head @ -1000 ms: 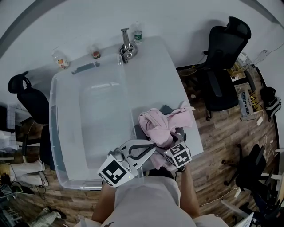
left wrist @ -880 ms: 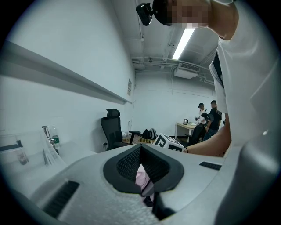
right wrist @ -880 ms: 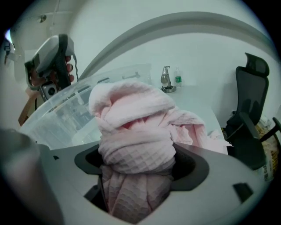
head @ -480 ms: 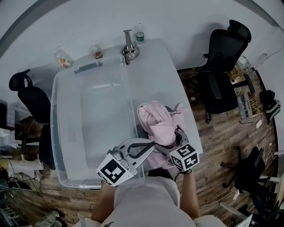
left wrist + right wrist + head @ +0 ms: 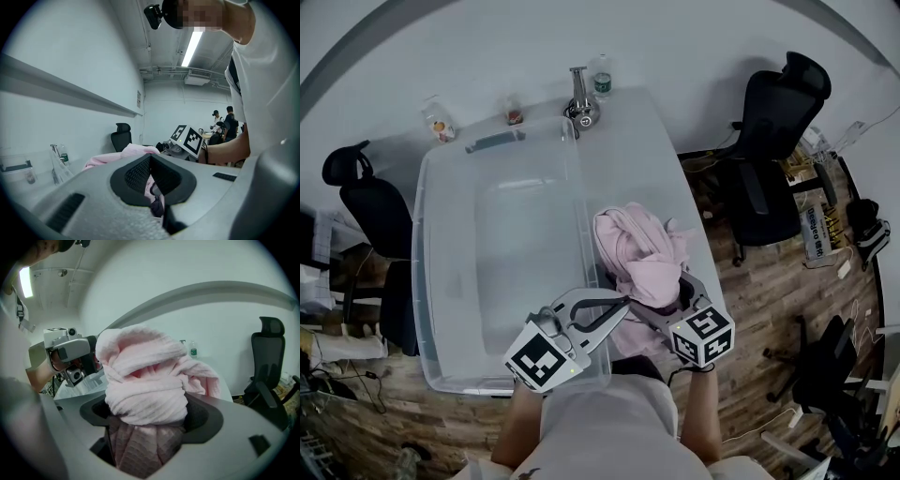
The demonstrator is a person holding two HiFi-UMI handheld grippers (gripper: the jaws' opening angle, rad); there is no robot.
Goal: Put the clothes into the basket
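Note:
A bundle of pink clothes (image 5: pixel 637 253) hangs above the white table (image 5: pixel 633 150), just right of the big clear plastic basket (image 5: pixel 420 272). My right gripper (image 5: pixel 664 298) is shut on the bundle's lower part, and the cloth (image 5: pixel 145 380) fills its jaws and bulges up over them. My left gripper (image 5: pixel 622 305) is beside it at the basket's near right corner, jaws together with a fold of pink and dark cloth (image 5: pixel 154 199) caught between them. The basket looks empty.
A metal stand (image 5: pixel 579 98) and a bottle (image 5: pixel 600 75) stand at the table's far end, with small bottles (image 5: pixel 438 120) behind the basket. Black office chairs (image 5: pixel 778 122) (image 5: pixel 366 202) flank the table. People (image 5: pixel 228 123) stand far off.
The right gripper has risen with the pink bundle, which has gathered up off the table into a tighter heap. The left gripper has lifted slightly alongside it.

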